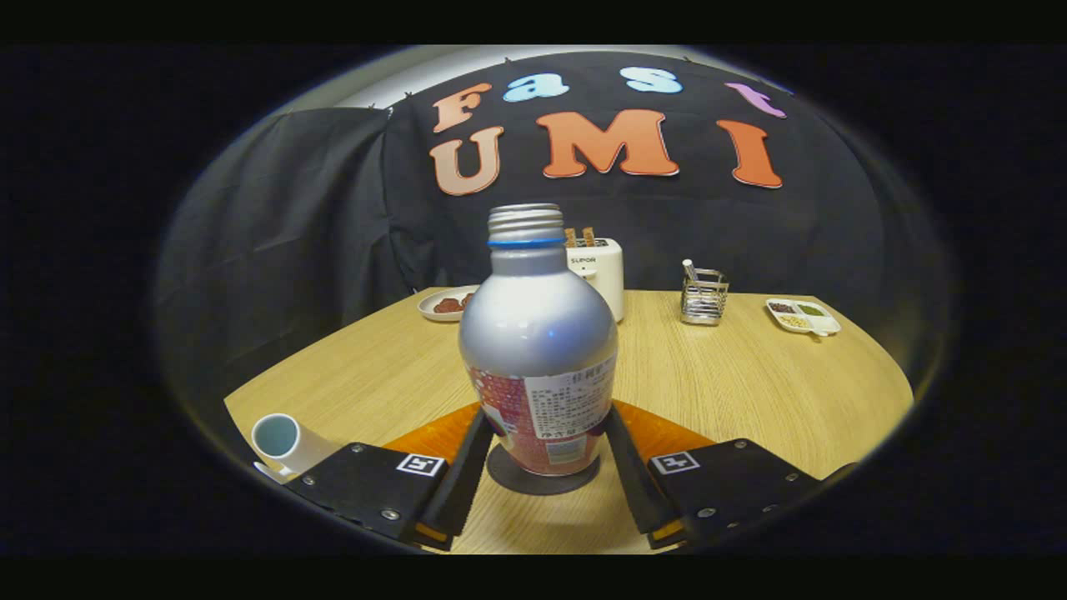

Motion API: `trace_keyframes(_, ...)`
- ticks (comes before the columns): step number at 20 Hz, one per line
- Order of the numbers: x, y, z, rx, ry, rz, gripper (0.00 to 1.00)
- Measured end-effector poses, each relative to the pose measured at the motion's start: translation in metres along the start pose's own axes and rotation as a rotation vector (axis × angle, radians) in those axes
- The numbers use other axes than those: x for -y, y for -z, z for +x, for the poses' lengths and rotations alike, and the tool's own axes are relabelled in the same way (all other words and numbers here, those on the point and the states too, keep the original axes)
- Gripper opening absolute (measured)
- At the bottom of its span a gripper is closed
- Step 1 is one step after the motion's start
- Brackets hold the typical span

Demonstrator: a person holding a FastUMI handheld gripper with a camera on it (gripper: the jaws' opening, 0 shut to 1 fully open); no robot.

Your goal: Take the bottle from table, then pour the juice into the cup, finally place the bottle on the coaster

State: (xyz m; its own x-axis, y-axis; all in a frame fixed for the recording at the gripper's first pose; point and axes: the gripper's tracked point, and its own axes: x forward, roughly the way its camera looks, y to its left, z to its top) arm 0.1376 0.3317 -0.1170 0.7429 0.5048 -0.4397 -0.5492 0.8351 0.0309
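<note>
Your hand-held gripper (543, 450) has the bottle (538, 350) between its fingers

Both fingers press the bottle's lower label; it stands upright and uncapped on the dark round coaster (533, 479), over an orange mat (667, 433) on the table (750, 375). The cup (282, 440) lies on its side near left; a toaster (602, 271) stands far behind

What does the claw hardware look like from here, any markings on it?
The claw has two flat, wedge-shaped fingers on broad dark plates fixed with small silver screws. Each plate carries a square black-and-white tag near its finger. No cables visible.
</note>
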Motion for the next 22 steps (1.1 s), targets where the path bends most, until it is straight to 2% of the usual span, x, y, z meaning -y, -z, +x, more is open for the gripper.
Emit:
trace_keyframes(16,-0.01,0.03,0.013,-0.035,-0.032,-0.012,0.75)
trace_keyframes(22,-0.013,0.034,0.008,-0.032,-0.03,-0.004,0.79)
